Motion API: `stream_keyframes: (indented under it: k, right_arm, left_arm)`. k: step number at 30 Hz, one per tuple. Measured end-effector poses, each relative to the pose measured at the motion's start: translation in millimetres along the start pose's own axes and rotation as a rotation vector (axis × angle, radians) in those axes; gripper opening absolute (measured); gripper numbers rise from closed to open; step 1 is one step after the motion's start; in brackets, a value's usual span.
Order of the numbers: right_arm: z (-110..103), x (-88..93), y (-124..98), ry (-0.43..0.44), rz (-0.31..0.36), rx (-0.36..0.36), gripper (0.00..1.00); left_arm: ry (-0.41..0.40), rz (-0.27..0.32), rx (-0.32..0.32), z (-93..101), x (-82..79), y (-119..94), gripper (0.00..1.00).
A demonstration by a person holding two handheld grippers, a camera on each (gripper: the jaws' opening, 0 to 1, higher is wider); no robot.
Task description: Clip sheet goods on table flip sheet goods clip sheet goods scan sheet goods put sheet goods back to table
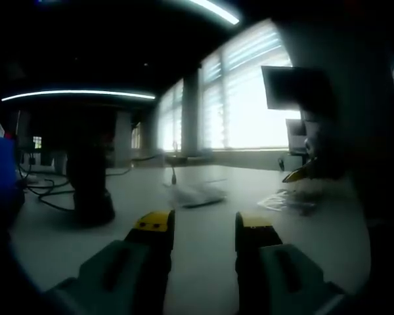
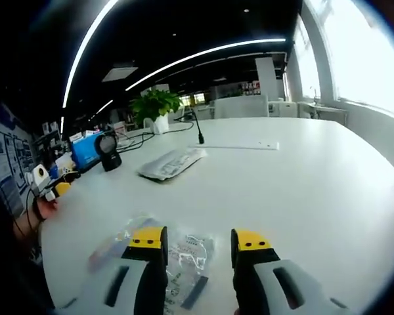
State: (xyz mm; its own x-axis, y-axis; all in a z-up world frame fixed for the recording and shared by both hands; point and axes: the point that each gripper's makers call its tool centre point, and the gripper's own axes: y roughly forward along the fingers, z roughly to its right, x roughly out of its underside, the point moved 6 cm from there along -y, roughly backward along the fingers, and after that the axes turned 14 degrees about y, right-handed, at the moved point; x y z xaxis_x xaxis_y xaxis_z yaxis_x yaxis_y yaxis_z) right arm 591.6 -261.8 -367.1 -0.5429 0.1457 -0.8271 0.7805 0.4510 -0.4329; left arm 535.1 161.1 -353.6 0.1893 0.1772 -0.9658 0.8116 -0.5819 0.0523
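Observation:
Two plastic-wrapped sheet goods lie on the white table (image 2: 302,190). A clear packet (image 2: 184,262) lies flat just under and between the jaws of my right gripper (image 2: 198,241), which is open and holds nothing. The same packet (image 1: 289,200) shows at the right of the left gripper view, under a yellow tip of the right gripper (image 1: 299,174). A second, whitish packet (image 2: 171,163) lies farther out on the table, and it sits ahead of my left gripper (image 1: 205,226) as a pale packet (image 1: 197,193). The left gripper is open and holds nothing, well short of it.
A black scanner on a stand (image 2: 108,152) stands near a blue box (image 2: 87,149), cables and a potted plant (image 2: 156,105). A desk microphone (image 2: 198,131) and a flat white strip (image 2: 243,146) lie beyond. A hand (image 2: 41,209) shows at the left edge. A dark stand (image 1: 88,180) is at the left.

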Motion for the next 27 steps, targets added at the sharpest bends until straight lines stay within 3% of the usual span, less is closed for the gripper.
stream_keyframes:
  k: [5,19,27]
  right_arm:
    - [6.6,5.3,9.0,-0.026,-0.059,0.013,0.29]
    - [7.8,8.0,14.9,-0.055,-0.104,0.018,0.24]
    - [6.6,12.3,16.7,-0.033,-0.164,0.008,0.21]
  left_arm:
    - [0.004,-0.003,-0.003,0.1,-0.1,-0.2,0.30]
    - [0.011,-0.013,-0.002,0.8,1.0,0.6,0.30]
    - [0.012,-0.015,-0.004,0.6,1.2,0.5,0.30]
